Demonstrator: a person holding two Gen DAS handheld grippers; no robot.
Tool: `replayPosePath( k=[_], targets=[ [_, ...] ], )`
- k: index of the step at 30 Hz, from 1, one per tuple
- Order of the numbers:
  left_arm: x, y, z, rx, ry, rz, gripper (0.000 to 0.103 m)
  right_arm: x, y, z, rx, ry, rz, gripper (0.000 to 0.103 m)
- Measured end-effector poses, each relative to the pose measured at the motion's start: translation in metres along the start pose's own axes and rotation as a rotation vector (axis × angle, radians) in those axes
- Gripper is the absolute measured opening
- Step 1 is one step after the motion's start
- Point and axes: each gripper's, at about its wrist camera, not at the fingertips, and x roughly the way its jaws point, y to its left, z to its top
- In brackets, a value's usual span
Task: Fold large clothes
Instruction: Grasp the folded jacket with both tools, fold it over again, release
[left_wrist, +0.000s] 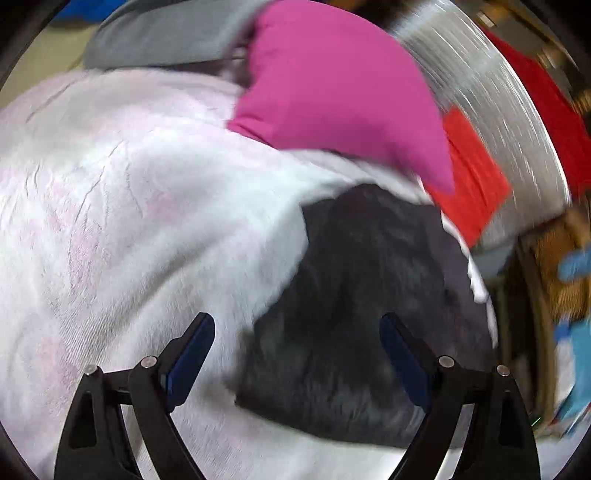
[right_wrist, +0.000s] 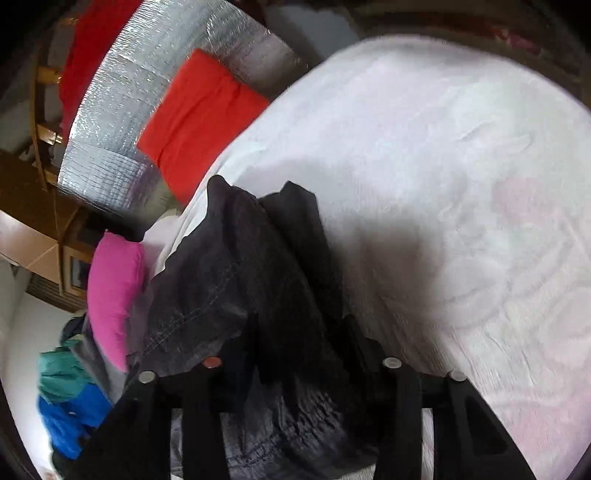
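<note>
A dark charcoal garment (left_wrist: 362, 310) lies on a white bedspread with faint pink print (left_wrist: 129, 206). My left gripper (left_wrist: 297, 358) is open and empty, its jaws wide apart just above the garment's near left edge. In the right wrist view the same dark garment (right_wrist: 258, 266) is bunched up and lifted; my right gripper (right_wrist: 295, 328) is shut on it, the fingers mostly buried in the cloth.
A folded magenta garment (left_wrist: 332, 81), a folded red garment (left_wrist: 472, 177) and a grey one (left_wrist: 166, 33) lie at the far side, by a silver foil mat (left_wrist: 491, 96). A heap of teal and blue clothes (right_wrist: 70, 398) lies left. Wooden furniture (right_wrist: 33, 206) stands beyond the bed.
</note>
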Motion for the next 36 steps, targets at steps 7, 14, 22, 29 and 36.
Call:
replayPosePath(
  k=[7,14,22,29,36],
  targets=[
    [-0.011,-0.005,-0.028,0.087,0.005,0.023,0.091,-0.029,0.006,-0.017,-0.045,-0.021,-0.056,0.03],
    [-0.019,0.003,-0.022,0.078,-0.041,0.03,0.091,-0.072,0.01,-0.02,-0.068,-0.142,0.021,0.075],
    [0.02,0.005,-0.02,0.009,0.112,-0.034,0.091,-0.043,-0.008,-0.004,0.05,-0.065,0.044,0.082],
    [0.03,-0.01,-0.019,0.043,0.1,-0.042,0.091,-0.012,-0.005,-0.009,0.03,0.017,-0.001,0.08],
    [0.044,-0.015,-0.013,0.063,0.088,-0.034,0.09,-0.019,0.008,-0.011,-0.014,-0.035,-0.04,0.04]
  ],
)
